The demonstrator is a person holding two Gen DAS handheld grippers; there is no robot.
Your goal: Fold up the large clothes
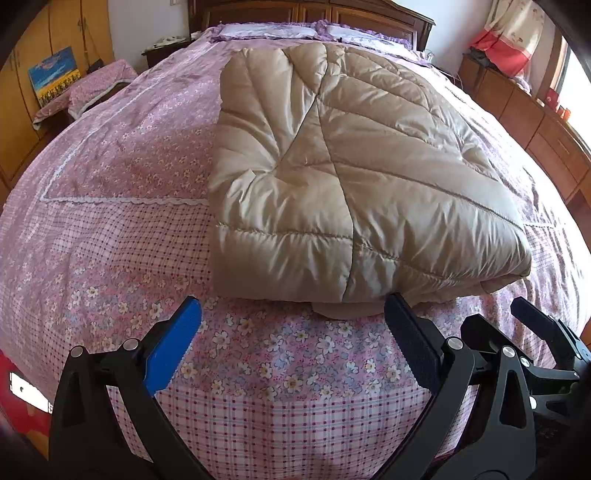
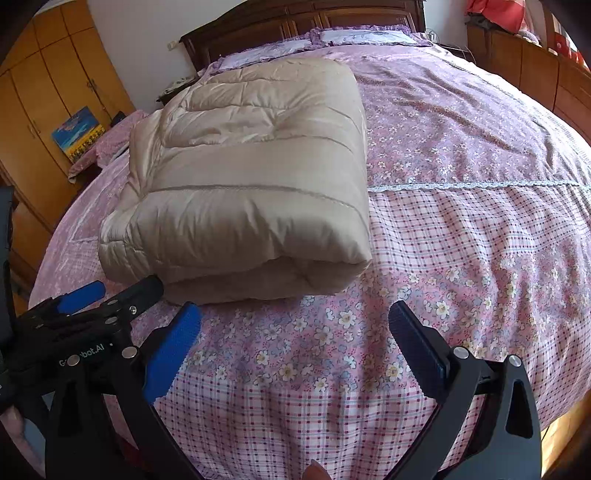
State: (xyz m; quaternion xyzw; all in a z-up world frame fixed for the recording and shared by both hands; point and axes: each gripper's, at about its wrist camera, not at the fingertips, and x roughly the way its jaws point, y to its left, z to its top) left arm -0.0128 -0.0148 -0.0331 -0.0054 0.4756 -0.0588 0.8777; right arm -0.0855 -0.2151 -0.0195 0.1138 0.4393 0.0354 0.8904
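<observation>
A beige quilted down coat lies folded into a thick block on the pink floral bedspread; it also shows in the right wrist view, with its rolled edge facing me. My left gripper is open and empty, just short of the coat's near edge. My right gripper is open and empty over the bedspread, to the right of the coat's near corner. The right gripper's black fingers show at the right of the left wrist view. The left gripper's fingers touch or nearly touch the coat's near left corner.
A dark wooden headboard and purple pillows stand at the far end. Wooden wardrobes line the left wall. A low wooden cabinet runs along the right side under a window. The bed's front edge is below the grippers.
</observation>
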